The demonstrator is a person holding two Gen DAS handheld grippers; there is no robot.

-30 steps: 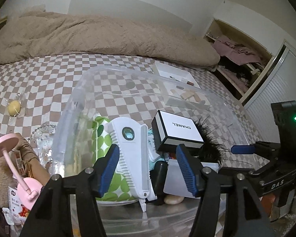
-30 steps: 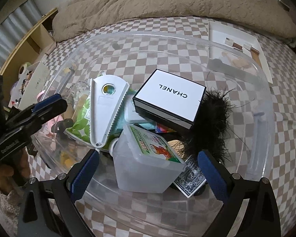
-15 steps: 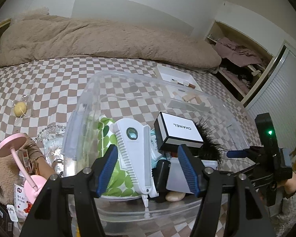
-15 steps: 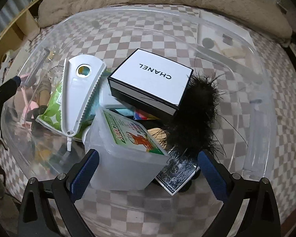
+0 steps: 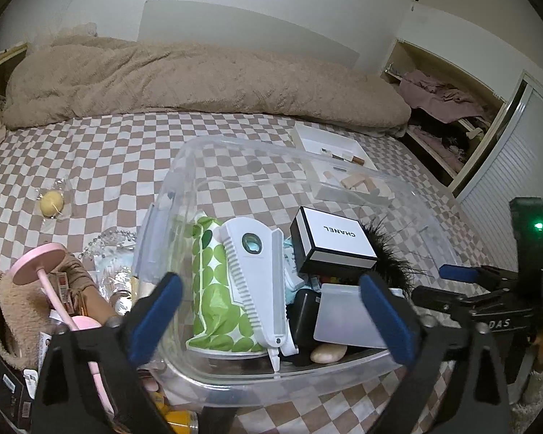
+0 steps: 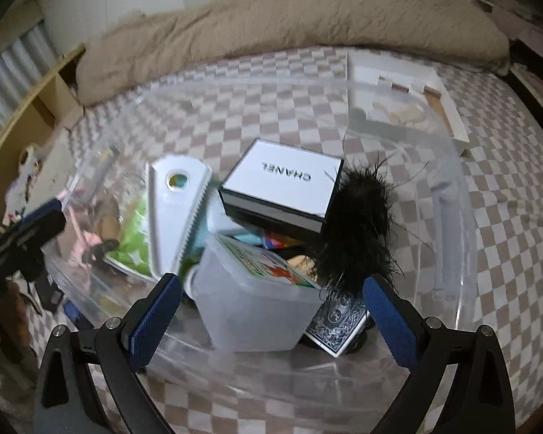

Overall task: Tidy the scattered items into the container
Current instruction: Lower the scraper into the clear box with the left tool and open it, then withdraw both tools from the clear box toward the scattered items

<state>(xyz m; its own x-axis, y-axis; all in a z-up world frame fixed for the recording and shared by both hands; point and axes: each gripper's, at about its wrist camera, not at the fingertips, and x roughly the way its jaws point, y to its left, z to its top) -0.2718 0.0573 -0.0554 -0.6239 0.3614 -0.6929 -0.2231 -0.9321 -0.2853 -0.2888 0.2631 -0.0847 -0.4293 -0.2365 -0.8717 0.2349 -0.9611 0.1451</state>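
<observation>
On the checkered bed (image 5: 134, 152), at the far left, a yellow ball (image 5: 51, 203) lies in a clear wrapper, well apart from everything else. Nearer on the left there is a crowded heap outside the bin: a pink stand (image 5: 50, 282), a brown fuzzy cloth (image 5: 14, 307) and some shiny wrapping (image 5: 112, 253), all close against the left wall of the bin. The clear bin (image 5: 184, 166) stands in the middle and already holds many things. From left to right in it are a green dotted bag (image 5: 217, 289), a white comb-like tool (image 5: 257, 271) that leans on the bag, a white box (image 5: 335, 240) with black edges that rests on other items, and a black feather puff (image 6: 358, 224) just right of the box. At the near side of the bin stands a frosted tub (image 6: 257, 311) with a printed lid, and a blue card pack (image 6: 338, 320) lies beside it under the puff. Behind the bin, on the far right, lies a flat white tray (image 5: 325, 141) with small sticks in it. The left gripper (image 5: 271, 314) stays at the near rim of the bin, its fingers wide apart and holding nothing. The right gripper (image 6: 271, 320) hangs over the near edge too, with the tub between its wide fingers, but they do not touch it.
</observation>
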